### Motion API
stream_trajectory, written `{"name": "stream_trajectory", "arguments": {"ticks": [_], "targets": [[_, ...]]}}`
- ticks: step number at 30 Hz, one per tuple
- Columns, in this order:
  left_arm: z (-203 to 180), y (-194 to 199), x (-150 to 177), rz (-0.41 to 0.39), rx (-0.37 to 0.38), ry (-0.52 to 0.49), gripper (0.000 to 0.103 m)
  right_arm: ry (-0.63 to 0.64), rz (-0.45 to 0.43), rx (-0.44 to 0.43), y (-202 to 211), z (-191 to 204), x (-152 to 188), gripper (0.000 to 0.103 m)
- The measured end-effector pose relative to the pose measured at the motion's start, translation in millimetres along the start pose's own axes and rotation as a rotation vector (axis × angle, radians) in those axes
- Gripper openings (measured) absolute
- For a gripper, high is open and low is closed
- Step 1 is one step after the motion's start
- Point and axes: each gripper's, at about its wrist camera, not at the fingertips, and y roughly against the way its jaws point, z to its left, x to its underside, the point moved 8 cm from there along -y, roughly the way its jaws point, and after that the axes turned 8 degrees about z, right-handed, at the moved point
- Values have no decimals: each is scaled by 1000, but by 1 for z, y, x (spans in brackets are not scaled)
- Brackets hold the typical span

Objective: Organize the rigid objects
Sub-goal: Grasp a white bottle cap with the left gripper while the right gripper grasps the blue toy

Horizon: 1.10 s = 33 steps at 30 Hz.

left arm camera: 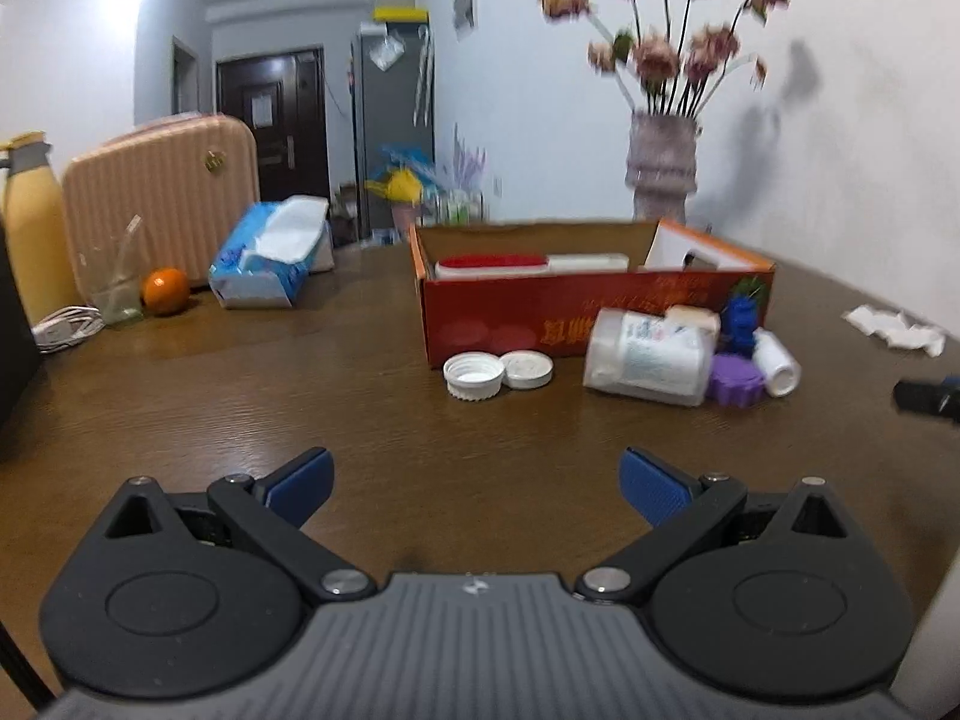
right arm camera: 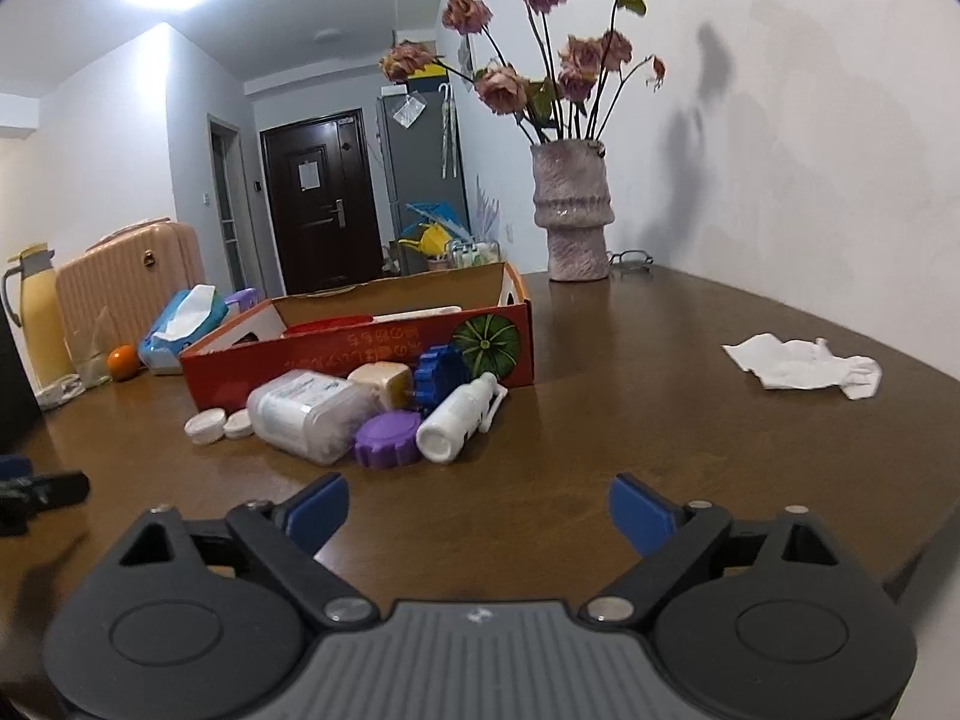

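Brown wood-grain counter [right arm camera: 630,396], dim room, pale walls behind.

Nearest: left gripper [left arm camera: 477,480], fingers wide, nothing between them; right gripper [right arm camera: 479,507], fingers wide, likewise empty. Both low over bare counter, short of the clutter.

Middle, loose items heaped just before the box front:
- two white caps [left arm camera: 498,373], side by side, touching, left of the heap;
- clear jar [right arm camera: 309,414], on its side, paper label, no lid;
- purple lid [right arm camera: 387,439], ribbed rim, against the jar;
- white bottle [right arm camera: 459,417], on its side, rightmost of the heap;
- tan block [right arm camera: 384,383] and blue gear-shaped piece [right arm camera: 441,375], against the box wall.

Behind: red box [left arm camera: 510,318], open top, printed front; red and white items already inside, kind unclear.

Far: tissue pack [left arm camera: 267,261], orange [left arm camera: 165,290], suitcase [left arm camera: 162,192], yellow flask [right arm camera: 42,324] at left; vase [right arm camera: 573,216] of dried flowers by the wall; crumpled tissue [right arm camera: 804,369] at right.

Step judged: approach, nothing yet grasped. Next move likely calls for advancing one gripper to an outlying piece, the bottle or a cap, and closing across its narrow width before lifting it into the box.
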Motion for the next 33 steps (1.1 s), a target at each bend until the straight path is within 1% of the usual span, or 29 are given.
{"name": "stream_trajectory", "arguments": {"ticks": [3,5,7,8,9,11,12,13,14,17,19,20,21,22,23,29,33], "targets": [[4,-24,-13,29,-1,-21,103,19,2,-12,-17,0,-17,89],[6,-38,-26,16,18,-36,103,33,7,-21,-32,1,-27,88],[9,-56,-35,42,6,-30,103,41,20,-35,-49,3,-37,85],[11,-66,-40,59,17,-27,102,43,27,-44,-57,4,-42,84],[11,-74,-43,69,35,-28,100,44,34,-58,-66,5,-47,80],[12,-89,-50,88,63,-30,87,41,54,-80,-85,8,-57,74],[13,-97,-53,95,71,-31,84,40,58,-87,-92,10,-62,69],[15,-104,-56,103,80,-29,77,43,62,-94,-100,12,-66,63],[16,-111,-58,110,93,-26,73,47,69,-94,-108,14,-70,60],[16,-127,-62,123,126,-14,73,75,82,-91,-129,21,-78,49],[16,-134,-63,124,137,-10,73,80,101,-91,-141,24,-79,40],[17,-138,-62,127,142,-10,69,79,114,-95,-147,25,-78,37],[16,-140,-61,139,150,-9,62,71,125,-104,-152,27,-77,26],[16,-140,-61,143,179,-1,47,64,128,-114,-153,28,-75,17],[16,-139,-61,142,196,2,41,62,130,-123,-154,30,-74,15],[15,-129,-60,110,176,-13,41,54,99,-119,-146,34,-77,14],[17,-106,-60,70,155,5,41,98,42,-112,-117,44,-85,14]]}}
